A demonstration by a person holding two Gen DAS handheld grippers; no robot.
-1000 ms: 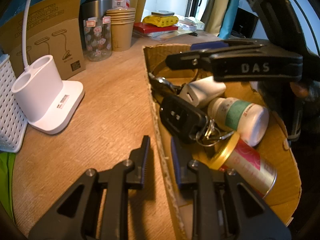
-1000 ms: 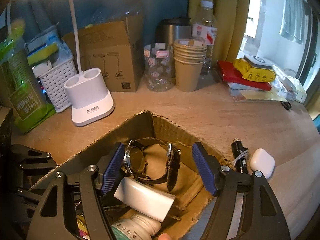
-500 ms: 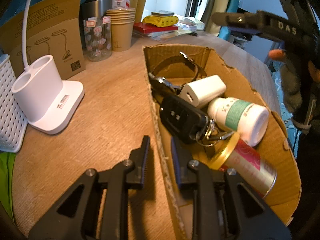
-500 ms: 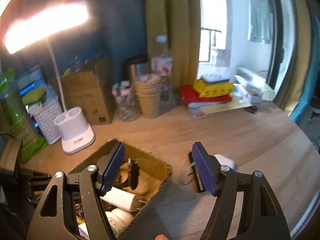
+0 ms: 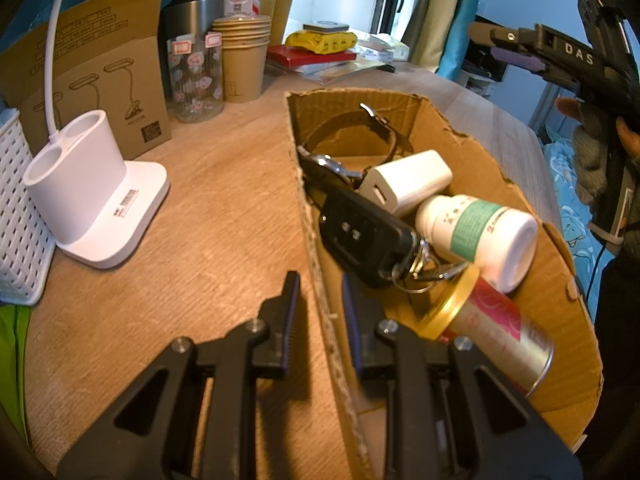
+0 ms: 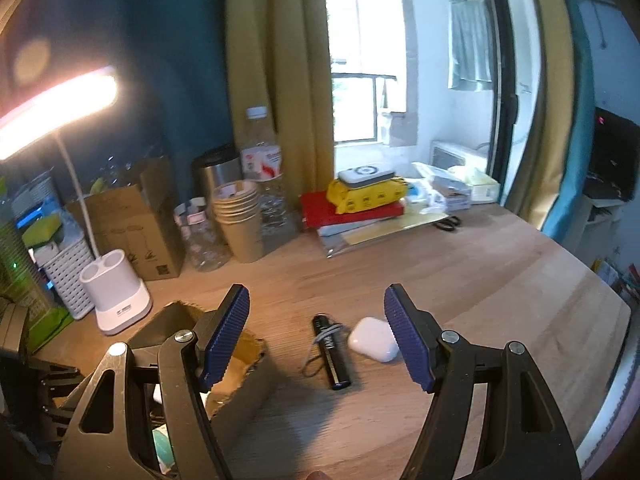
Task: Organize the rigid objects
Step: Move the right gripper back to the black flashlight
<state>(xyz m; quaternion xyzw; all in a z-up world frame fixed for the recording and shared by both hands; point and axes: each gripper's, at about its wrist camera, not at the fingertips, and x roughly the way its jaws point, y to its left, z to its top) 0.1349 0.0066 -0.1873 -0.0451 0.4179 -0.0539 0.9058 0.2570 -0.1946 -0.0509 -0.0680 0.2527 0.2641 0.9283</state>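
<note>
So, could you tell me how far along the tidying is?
Done: watch, charger, car key, pill bottle and can lie in the cardboard box. The left gripper clamps its wall; the right gripper is open, empty. Left: flashlight and earbud case.

Brown box [image 5: 472, 148], white charger [image 5: 408, 182], black key fob [image 5: 360, 236], white-green bottle [image 5: 476, 228], gold-red can [image 5: 496, 332], black torch [image 6: 332, 354], white case [image 6: 373, 344], blue ribbed pads [image 6: 226, 336]

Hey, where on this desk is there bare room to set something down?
Bare wood lies right of the earbud case toward the table edge, and between the lamp base and the cardboard box. The back row, around the paper cups and books, is crowded.
</note>
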